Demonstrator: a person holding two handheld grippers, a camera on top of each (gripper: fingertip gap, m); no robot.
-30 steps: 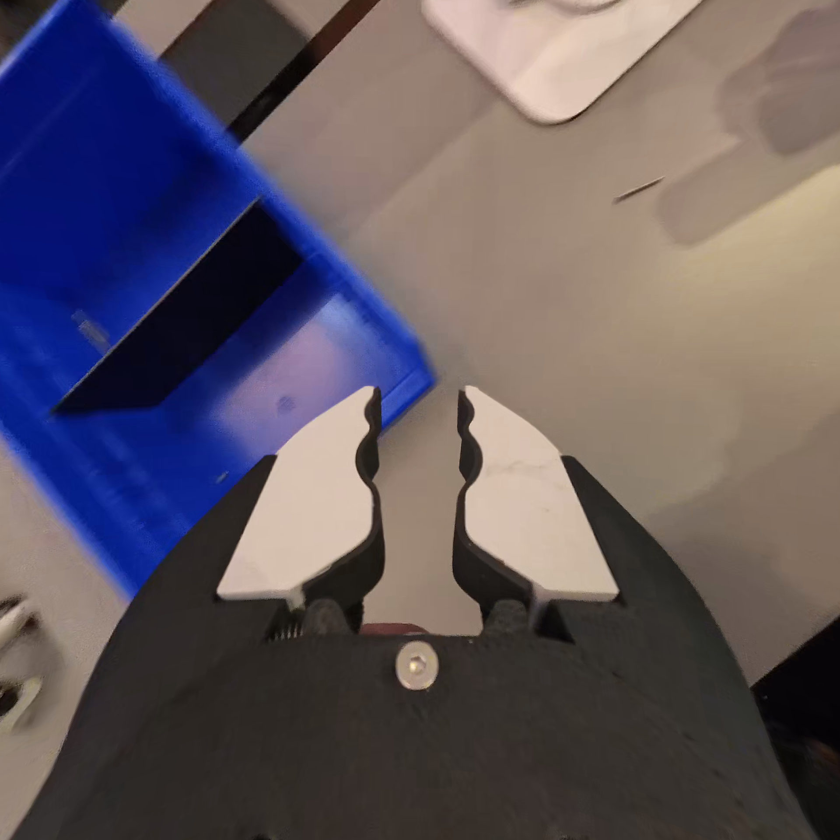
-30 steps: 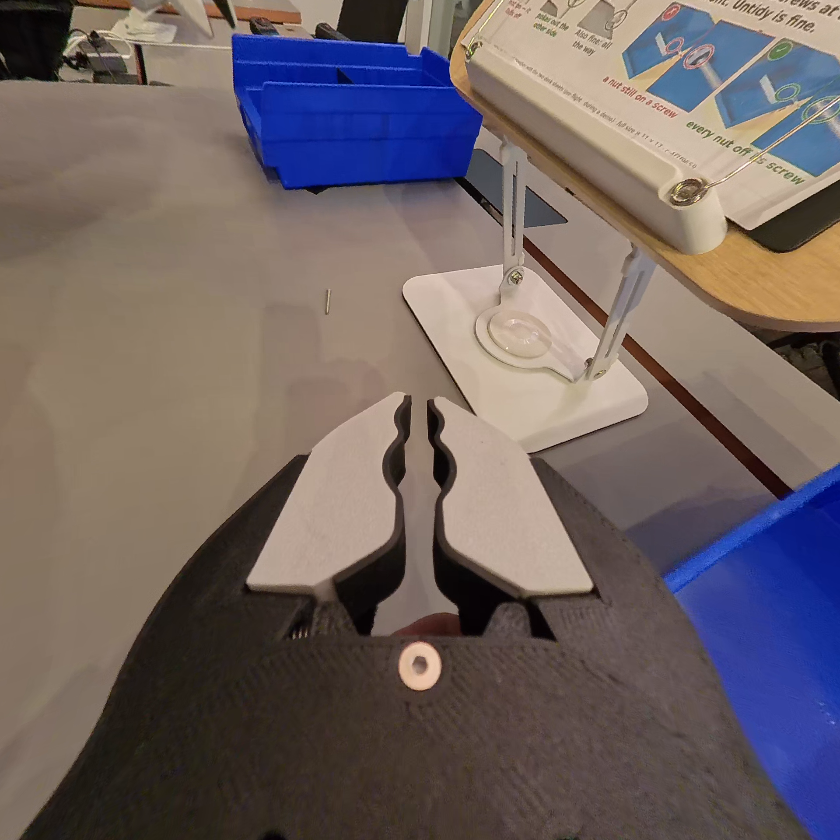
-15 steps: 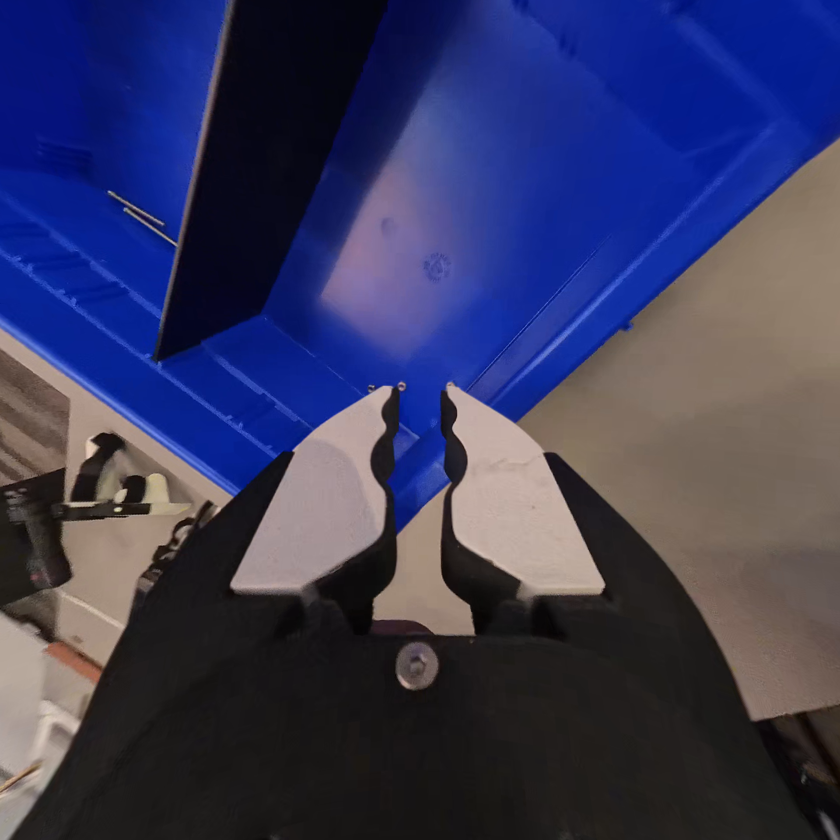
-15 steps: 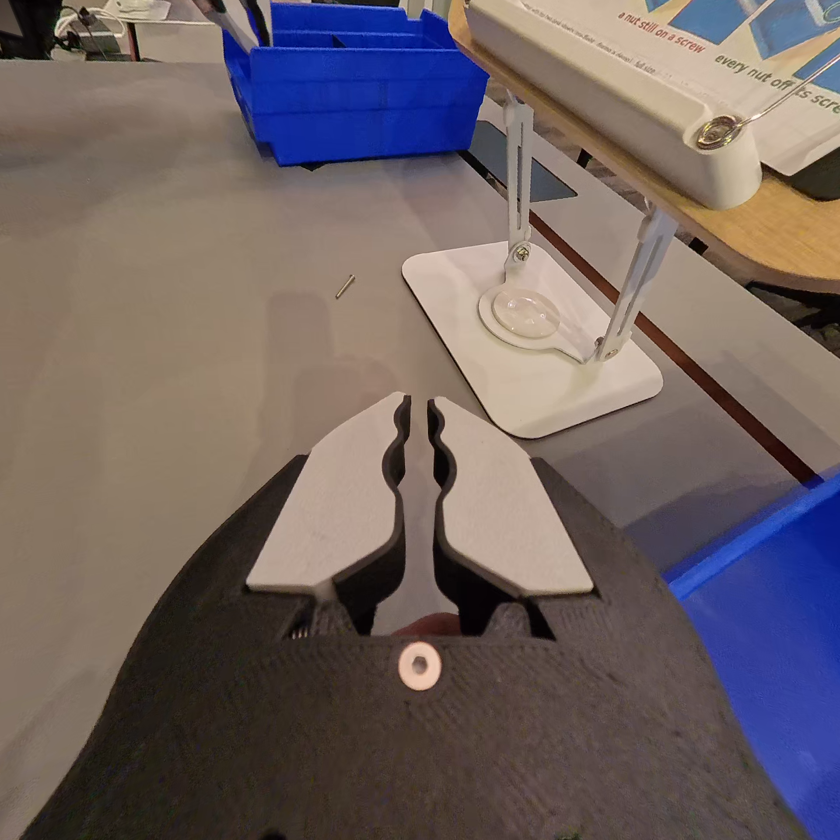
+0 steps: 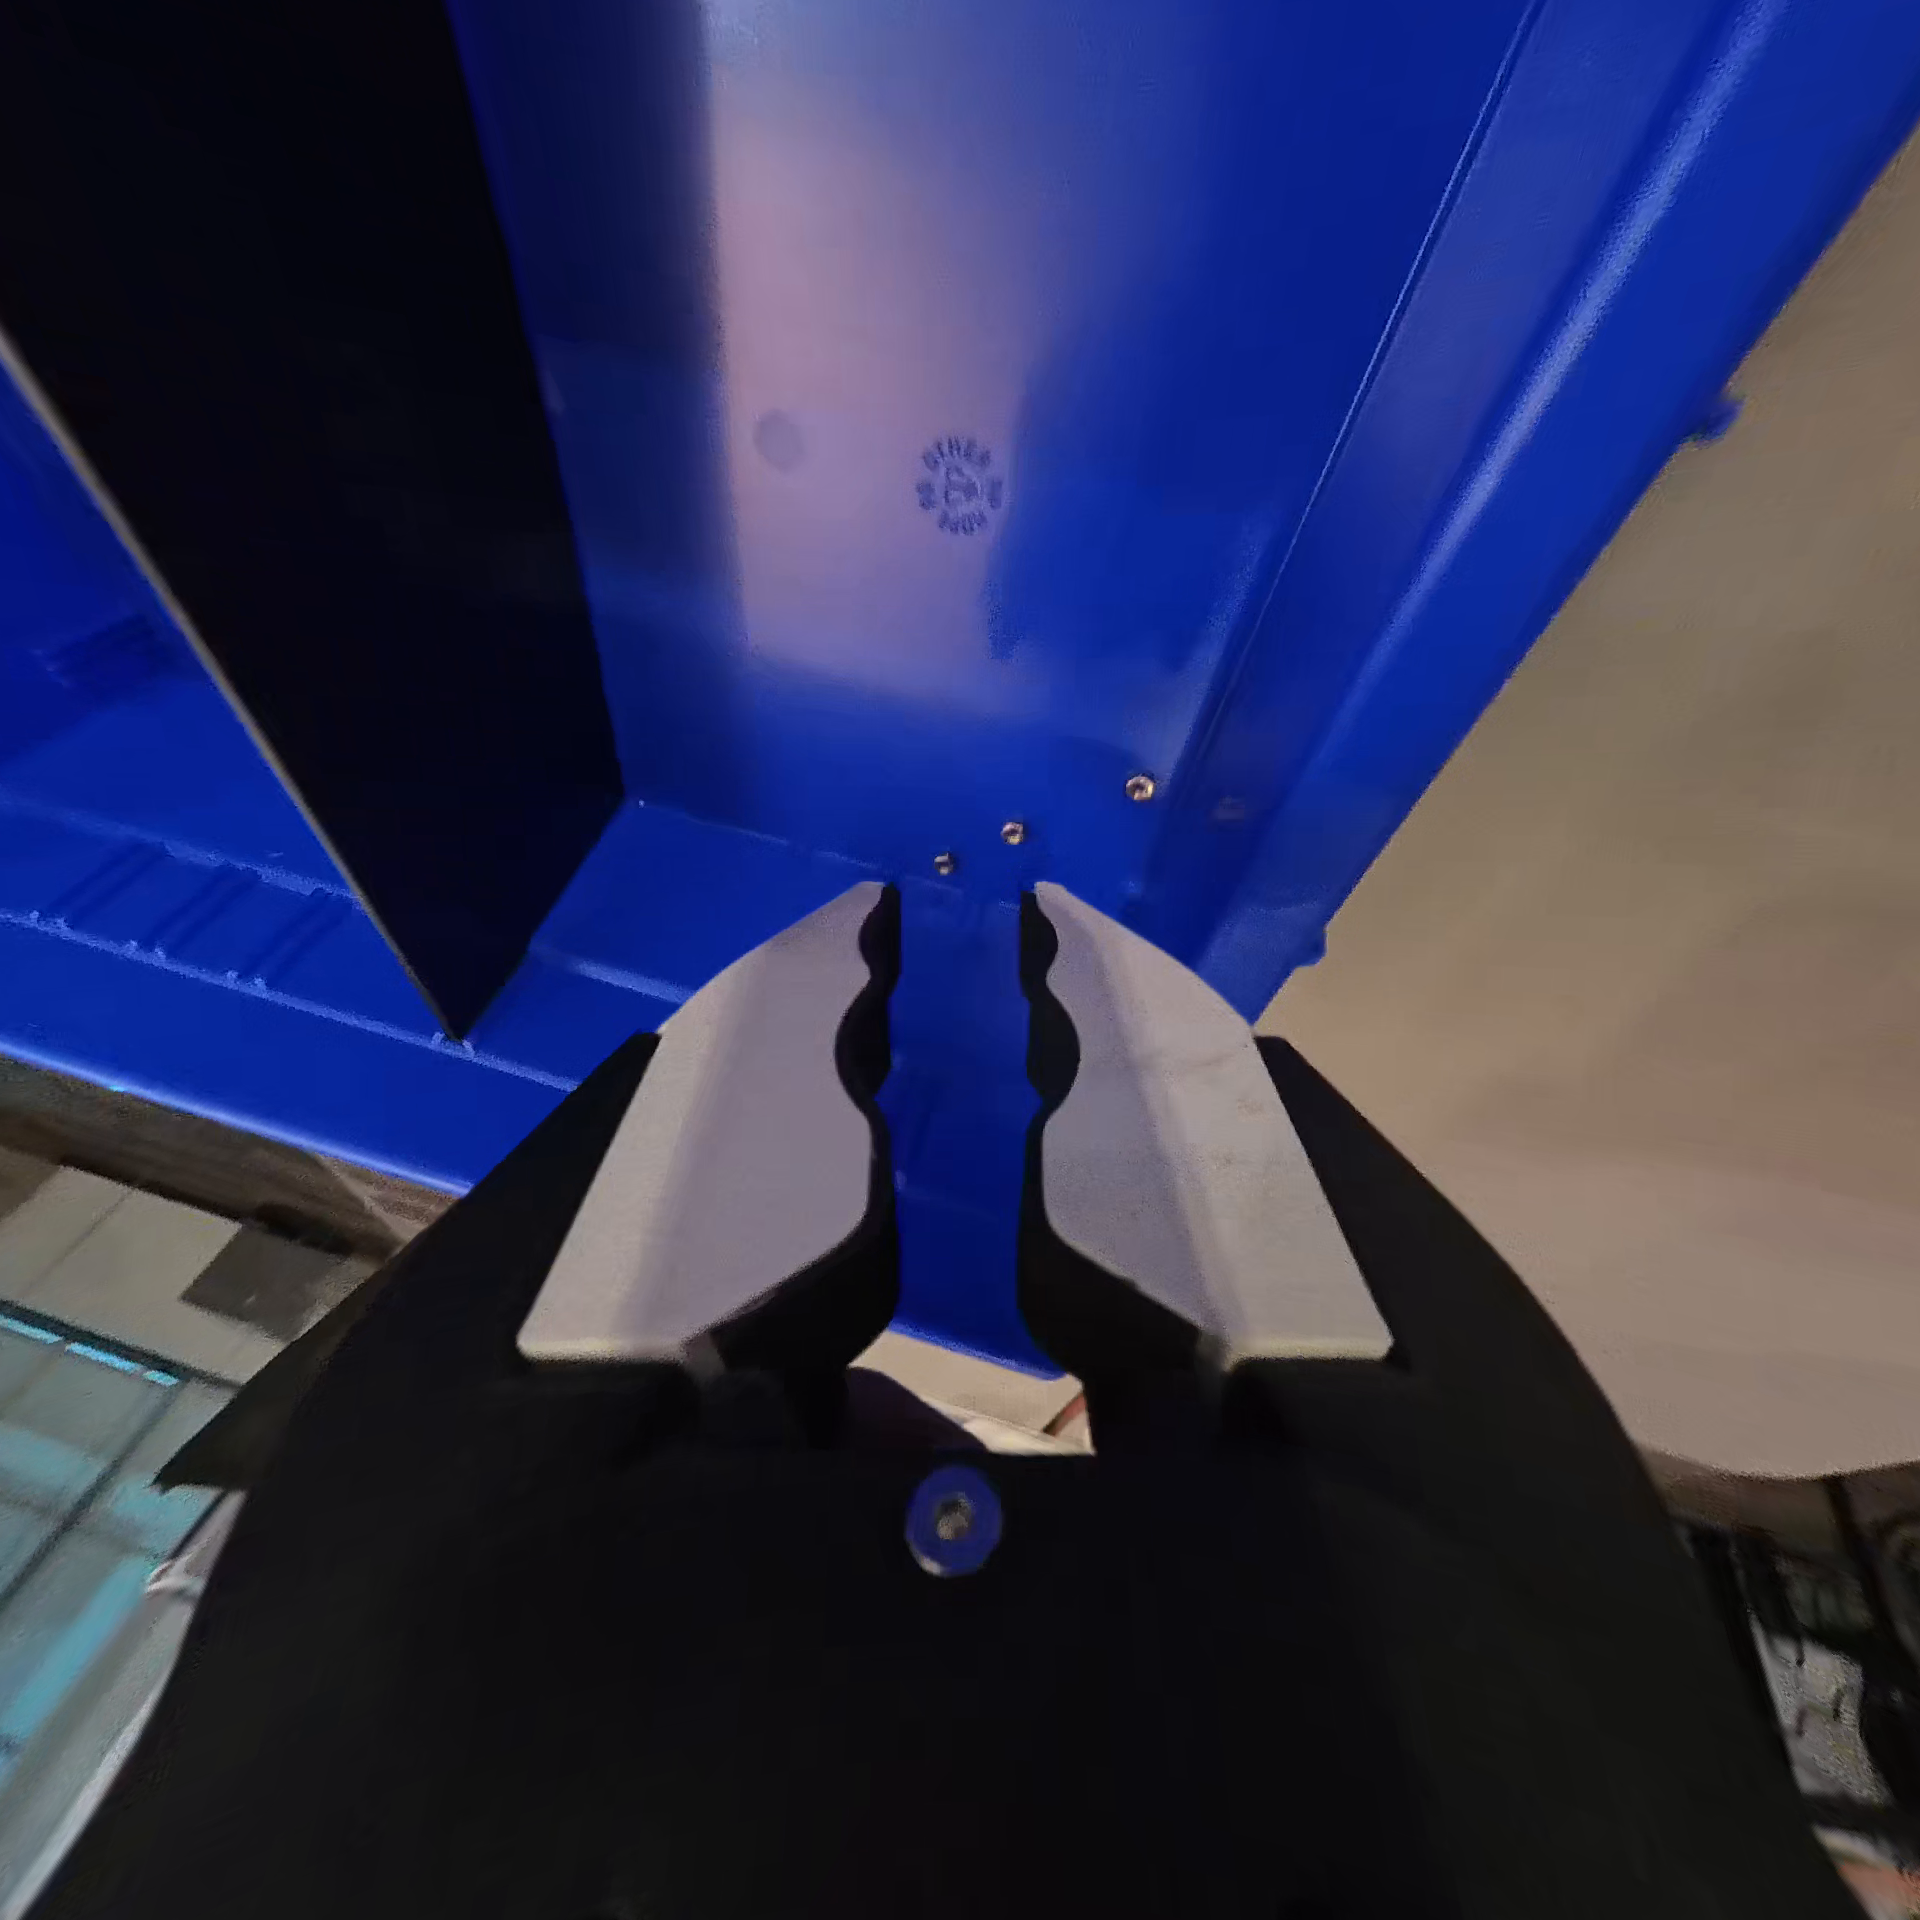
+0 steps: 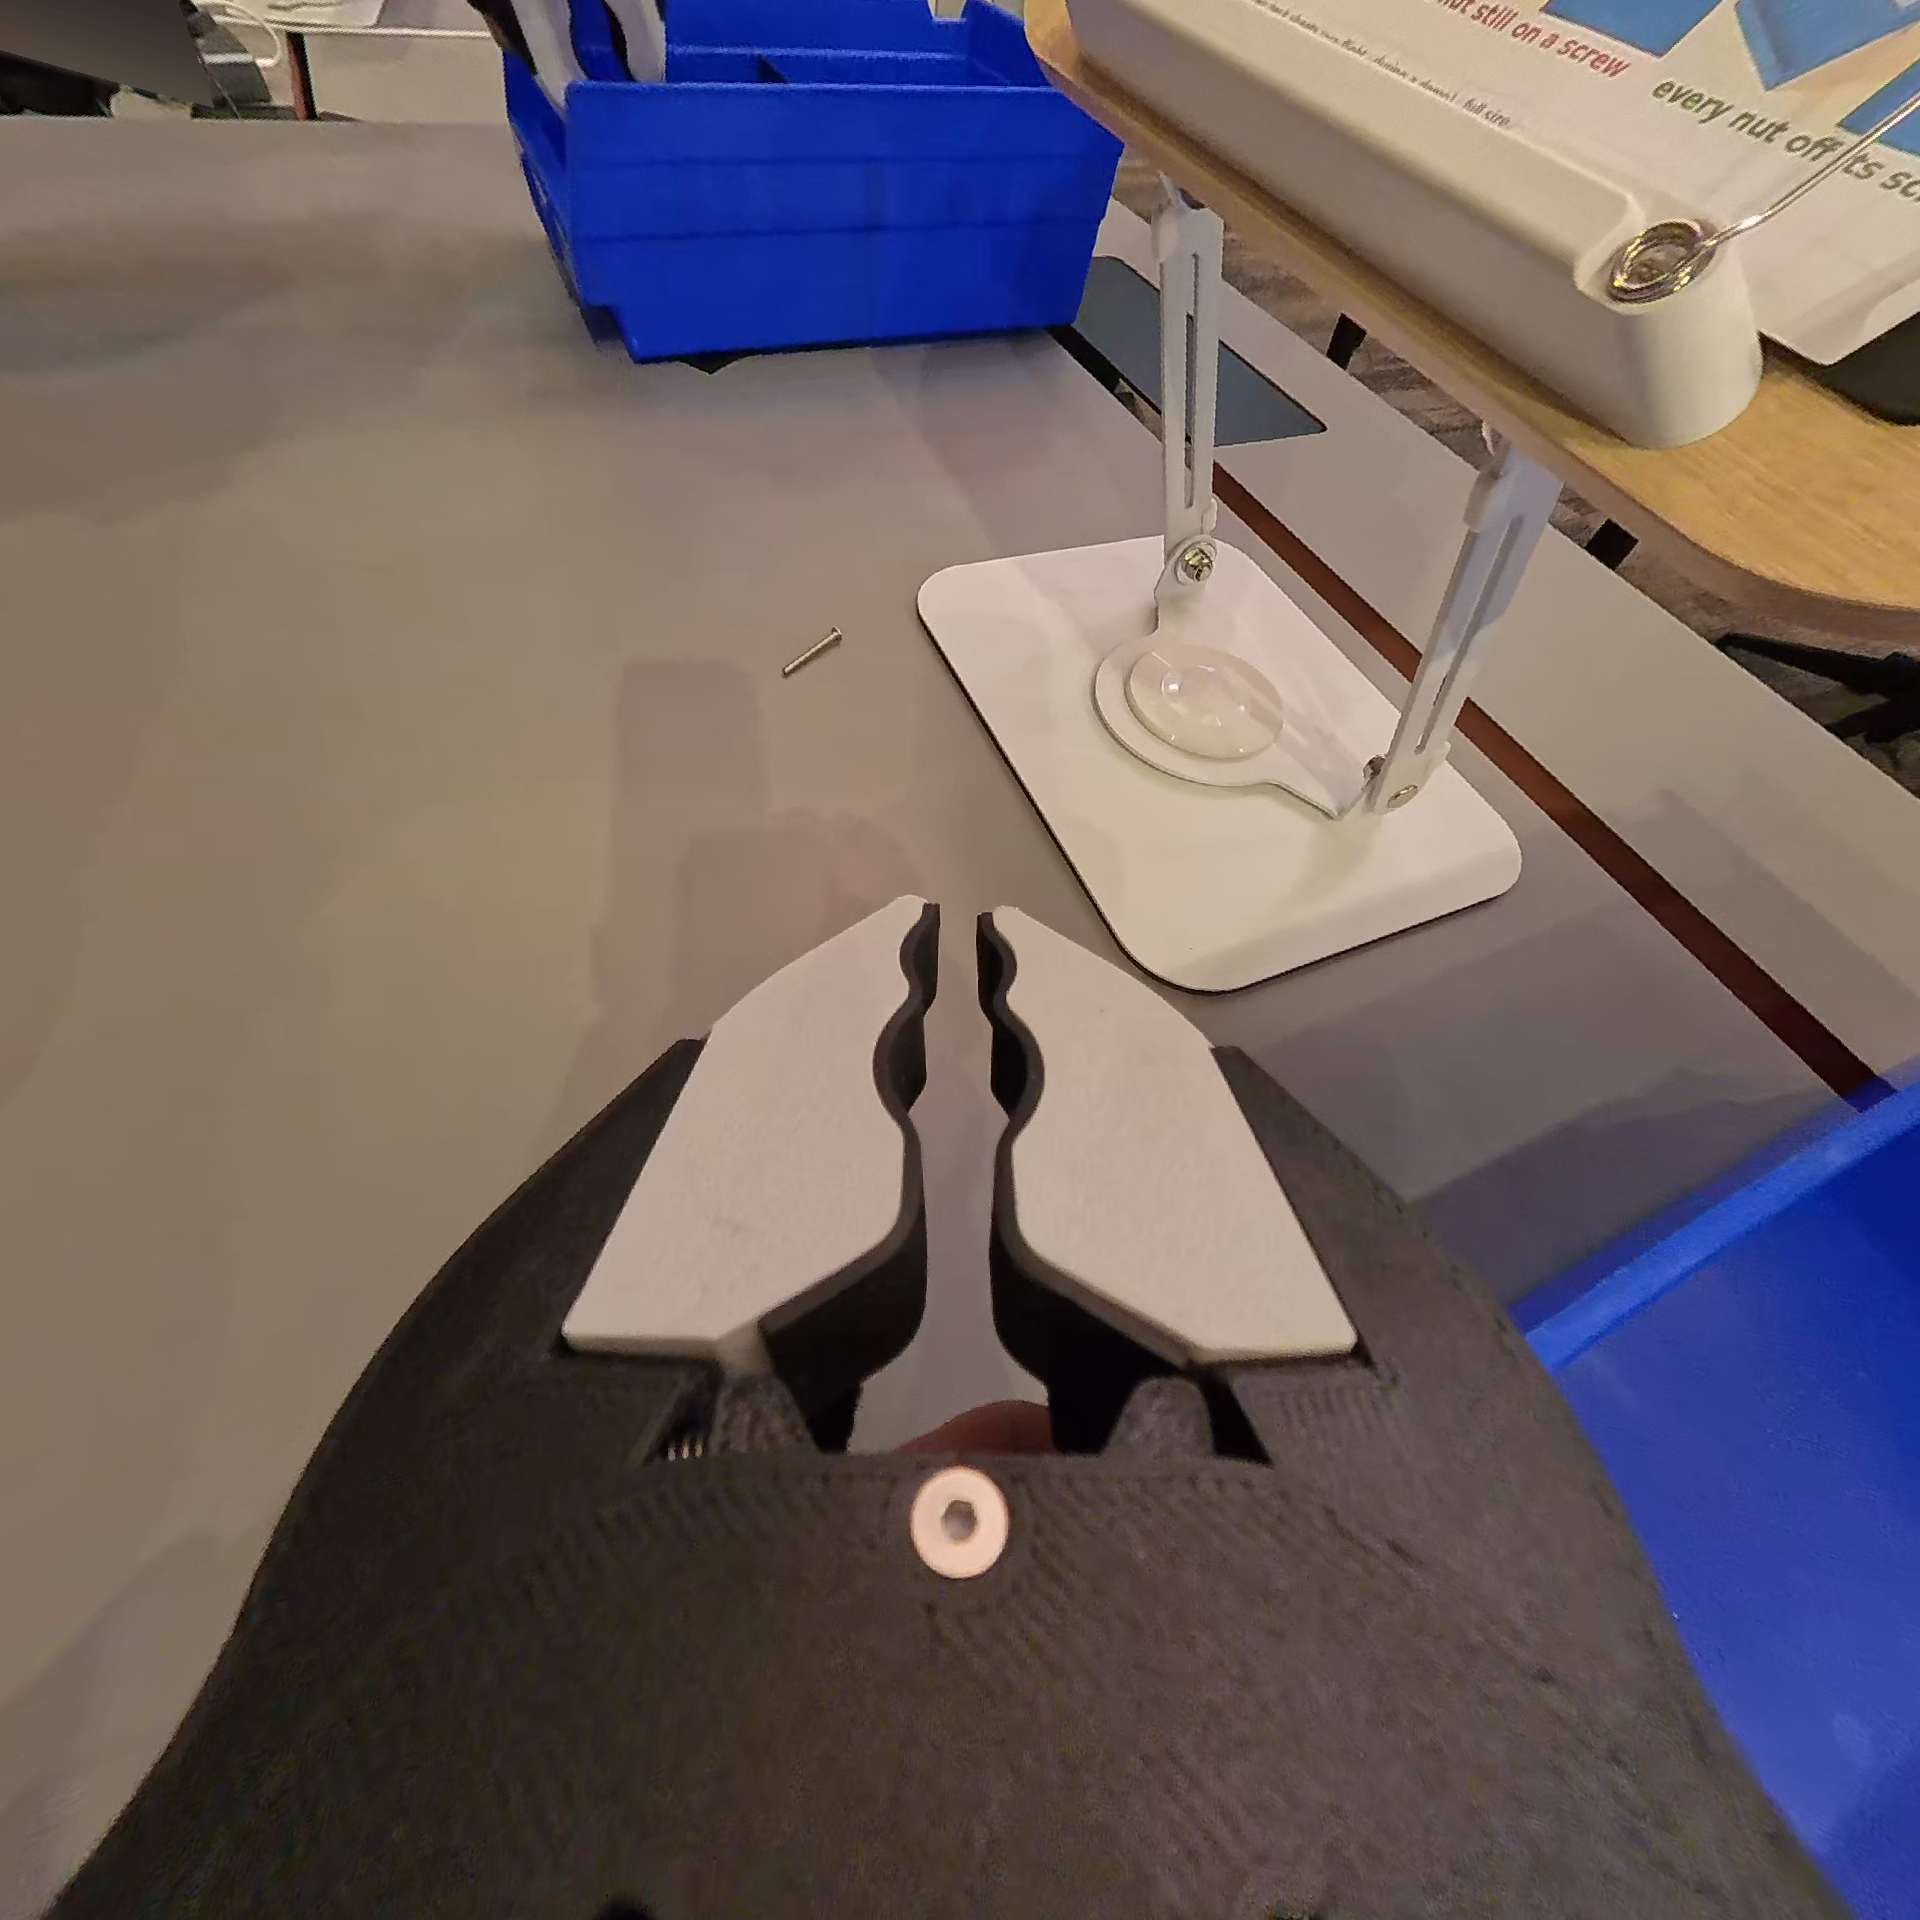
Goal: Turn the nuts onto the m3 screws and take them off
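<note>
Three tiny silver metal nuts (image 5: pixel 1013 831) lie just beyond my left gripper (image 5: pixel 954 894), jaws parted, empty; my right gripper (image 6: pixel 957 914) nearly closed, empty.

Bench (image 6: pixel 364 623): grey, stretching ahead of the claw.
Stand base (image 6: pixel 1226 894): white plate, ahead and right of the claw tips.
Wooden board (image 6: pixel 1621 468): raised on the stand's white struts, upper right.
Printed sheet (image 6: pixel 1766 114): lying on the board.
</note>
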